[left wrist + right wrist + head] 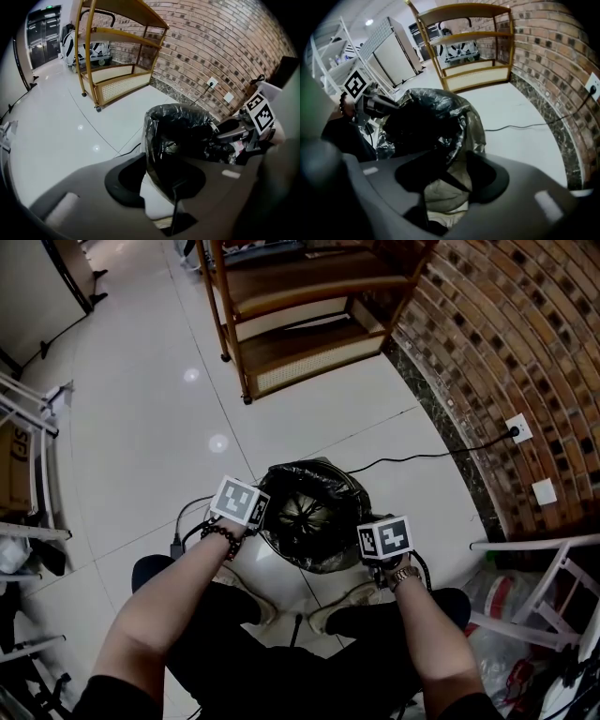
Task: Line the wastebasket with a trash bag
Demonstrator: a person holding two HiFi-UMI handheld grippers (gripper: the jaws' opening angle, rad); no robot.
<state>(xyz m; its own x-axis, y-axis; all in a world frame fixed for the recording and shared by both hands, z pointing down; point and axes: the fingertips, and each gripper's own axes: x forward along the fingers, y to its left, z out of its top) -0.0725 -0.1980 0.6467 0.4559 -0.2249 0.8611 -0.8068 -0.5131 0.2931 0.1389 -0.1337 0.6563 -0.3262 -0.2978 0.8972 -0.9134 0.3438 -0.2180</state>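
Well, the left gripper's (161, 187) jaws are pressed onto the black bag's (178, 126) edge at the bin's (156, 201) left rim — the right gripper's (445, 187) jaws pinch the film at the opposite rim. The bag hangs inside the bin, its top folded over the rim. Beyond the bin stands a wooden shelf (300, 296) — a cable (422, 457) runs behind the bin.

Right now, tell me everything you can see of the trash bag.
The trash bag is thin, glossy black plastic, heavily crinkled. Its mouth is open and folded out over the rim of the wastebasket, which stands upright on the floor. The left tongs and right tongs pinch its film at opposite sides of the rim, where it looks stretched and translucent.
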